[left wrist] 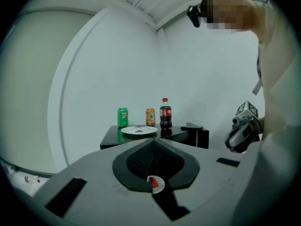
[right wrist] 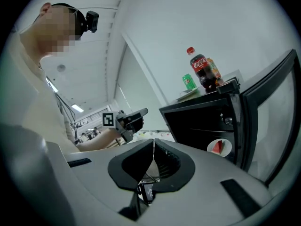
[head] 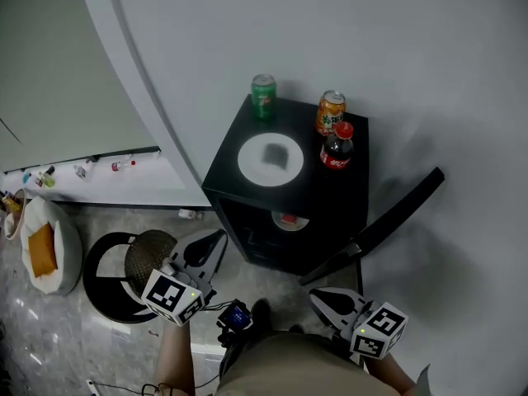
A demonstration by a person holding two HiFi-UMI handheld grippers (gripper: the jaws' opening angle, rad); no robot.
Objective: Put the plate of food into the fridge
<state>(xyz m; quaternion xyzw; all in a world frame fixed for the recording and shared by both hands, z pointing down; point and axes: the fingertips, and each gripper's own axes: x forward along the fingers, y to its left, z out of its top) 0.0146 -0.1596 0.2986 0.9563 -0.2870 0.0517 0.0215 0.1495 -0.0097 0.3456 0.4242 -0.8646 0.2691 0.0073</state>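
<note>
- L gripper (left wrist: 151, 147): clenched, jaws pressed together, nothing between them. Held low by the person's body, pointing toward fridge (head: 342, 200).
- R gripper (right wrist: 153, 149): also clenched and empty. Low on the right, well apart from the fridge.
- Plate w/ red wedge (right wrist: 219, 147): already inside the fridge, flat on a shelf near the front opening. Round, so no long axis. Wedge's narrow tip points up in right gripper view.
- Fridge door (head: 396, 213): swung wide open on the right side.
- On fridge top: second white plate (head: 252, 165) w/ a dark piece in the middle, lying flat at front-left.
- Behind it: green can (head: 263, 96) at back-left, orange can (head: 331, 111) at back-right, cola bottle (head: 337, 147) just in front of orange can. All upright.
</note>
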